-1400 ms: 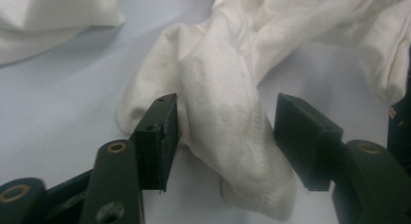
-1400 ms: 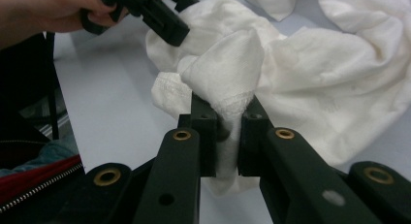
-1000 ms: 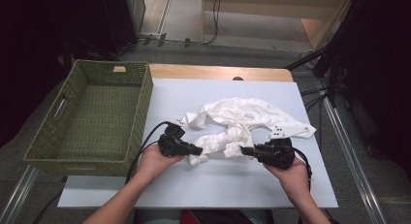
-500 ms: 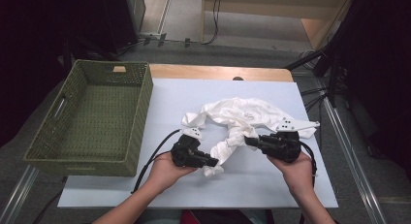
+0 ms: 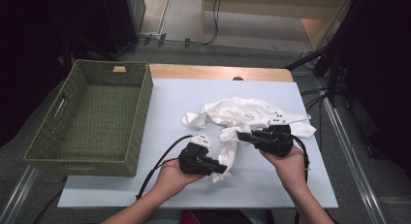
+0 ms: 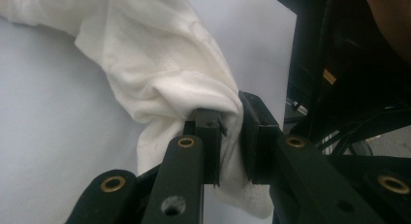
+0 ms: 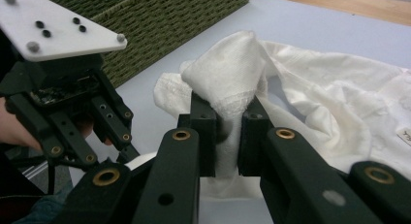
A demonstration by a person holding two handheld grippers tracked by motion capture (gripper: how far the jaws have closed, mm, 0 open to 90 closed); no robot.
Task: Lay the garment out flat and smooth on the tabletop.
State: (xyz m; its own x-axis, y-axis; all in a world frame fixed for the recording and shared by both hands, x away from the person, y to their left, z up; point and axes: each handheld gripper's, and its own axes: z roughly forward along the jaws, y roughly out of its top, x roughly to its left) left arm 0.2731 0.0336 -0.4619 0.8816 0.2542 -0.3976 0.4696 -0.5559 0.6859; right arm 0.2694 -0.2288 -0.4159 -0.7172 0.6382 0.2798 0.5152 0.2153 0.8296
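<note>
Here, left to right: wicker basket [image 5: 92,117] far left on the worktop [image 5: 169,98]. Left gripper [image 5: 220,168] clamps the near end of the white garment's [image 5: 242,112] twisted strip; right gripper [image 5: 244,135] clamps its upper end. Strip runs between them; the bulk lies beyond.

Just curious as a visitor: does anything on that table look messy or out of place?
Only the white cloth: it lies crumpled beside the empty green basket, a twisted strip pinched by each hand-held gripper.

The table [image 5: 160,93] is evenly lit from above with soft shadows; its surroundings are dark, and close jaws look blurred.
</note>
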